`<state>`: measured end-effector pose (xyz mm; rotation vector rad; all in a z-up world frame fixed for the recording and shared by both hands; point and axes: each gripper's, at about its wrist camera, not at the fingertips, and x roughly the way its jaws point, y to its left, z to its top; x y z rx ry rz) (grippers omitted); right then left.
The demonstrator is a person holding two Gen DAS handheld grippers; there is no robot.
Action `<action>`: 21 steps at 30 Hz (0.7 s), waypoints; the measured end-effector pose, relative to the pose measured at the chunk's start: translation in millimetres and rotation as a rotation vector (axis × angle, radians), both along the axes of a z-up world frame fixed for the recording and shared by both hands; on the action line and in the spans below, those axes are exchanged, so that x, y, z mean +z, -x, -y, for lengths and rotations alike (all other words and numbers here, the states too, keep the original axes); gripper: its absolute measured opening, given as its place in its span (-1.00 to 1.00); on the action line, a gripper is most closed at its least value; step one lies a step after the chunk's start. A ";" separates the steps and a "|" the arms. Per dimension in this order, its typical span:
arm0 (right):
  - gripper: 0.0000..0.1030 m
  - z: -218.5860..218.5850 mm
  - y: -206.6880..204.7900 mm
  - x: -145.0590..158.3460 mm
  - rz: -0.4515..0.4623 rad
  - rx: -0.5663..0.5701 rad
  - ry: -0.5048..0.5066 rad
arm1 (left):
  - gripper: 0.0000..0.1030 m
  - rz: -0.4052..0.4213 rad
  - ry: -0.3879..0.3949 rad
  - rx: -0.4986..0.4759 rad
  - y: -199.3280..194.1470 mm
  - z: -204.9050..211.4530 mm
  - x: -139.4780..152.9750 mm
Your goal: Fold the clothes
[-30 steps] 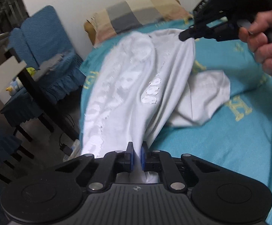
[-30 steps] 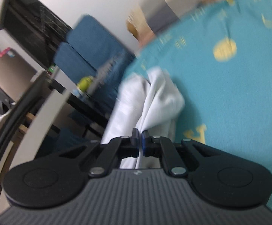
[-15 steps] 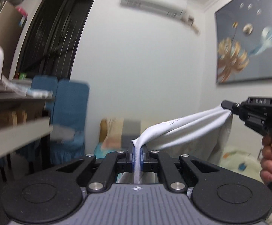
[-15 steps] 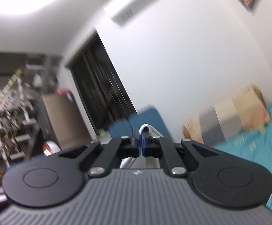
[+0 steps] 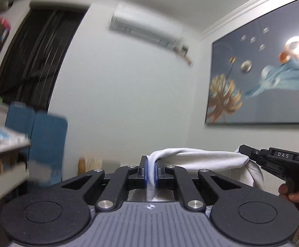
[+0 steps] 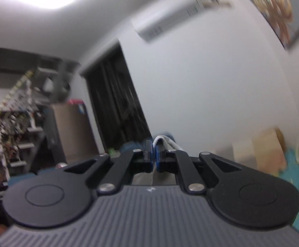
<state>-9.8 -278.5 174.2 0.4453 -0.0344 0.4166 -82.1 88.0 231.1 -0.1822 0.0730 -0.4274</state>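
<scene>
Shirt point(image 5: 201, 158): white cloth, lifted off the bed and strung in the air between your two grippers. Its top hem runs from the left gripper point(image 5: 151, 169) rightward to the right gripper point(image 5: 247, 156), sagging only slightly, and the rest hangs below, mostly hidden behind the left gripper's body. Left gripper: jaws closed on a pinch of the hem, cloth showing between the blue pads point(image 5: 147, 170). Right gripper: in its own view its jaws are likewise closed on a small white fold point(image 6: 160, 141), seen just past the tips. Your right hand point(image 5: 295, 193) holds its grip at far right.

Surroundings: both cameras tilt upward to the wall, an air conditioner point(image 5: 147, 30) and a painting point(image 5: 262, 76). A blue chair point(image 5: 46, 142) stands at left beside a table edge point(image 5: 5, 150). A pillow point(image 6: 266, 150) and a strip of teal bedsheet point(image 6: 293, 160) lie low at right in the right view.

Risks, as judged from this pose: each hold takes little cloth, so a sharp shake or wider pull could slip a corner free. Neither camera shows the bed below, so you would lower the shirt blind; uneven descent could bunch it or drape it over the bed's edge. Blur suggests fast motion, which would worsen both.
</scene>
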 end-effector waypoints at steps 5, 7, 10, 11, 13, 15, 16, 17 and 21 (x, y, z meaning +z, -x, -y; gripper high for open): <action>-0.88 9.8 -79.1 -85.1 -0.274 -0.012 0.014 | -0.86 -0.229 -0.013 0.024 -114.2 20.2 -106.3; -0.88 11.6 -112.1 -122.9 -0.384 -0.019 0.023 | -0.86 -0.306 -0.016 0.037 -157.1 25.3 -148.5; -0.88 11.8 -165.1 -181.6 -0.553 -0.025 0.022 | -0.86 -0.421 -0.023 0.078 -217.9 25.0 -217.8; -0.88 9.4 -183.4 -199.3 -0.614 -0.023 0.027 | -0.86 -0.452 -0.029 0.089 -234.5 23.2 -240.2; -0.88 1.6 -213.9 -229.4 -0.701 -0.024 0.058 | -0.86 -0.510 -0.049 0.105 -269.1 20.5 -280.5; -0.87 -1.3 -241.2 -260.4 -0.764 -0.028 0.073 | -0.85 -0.562 -0.065 0.116 -300.8 17.9 -315.3; -0.86 -1.1 -253.1 -271.8 -0.793 -0.025 0.064 | -0.84 -0.583 -0.067 0.116 -313.8 16.8 -327.0; -0.86 -0.7 -262.0 -278.4 -0.813 -0.023 0.044 | -0.82 -0.604 -0.070 0.116 -326.8 15.6 -338.7; -0.84 6.7 -280.6 -309.4 -0.874 -0.004 -0.053 | -0.71 -0.678 -0.073 0.115 -359.0 9.2 -375.1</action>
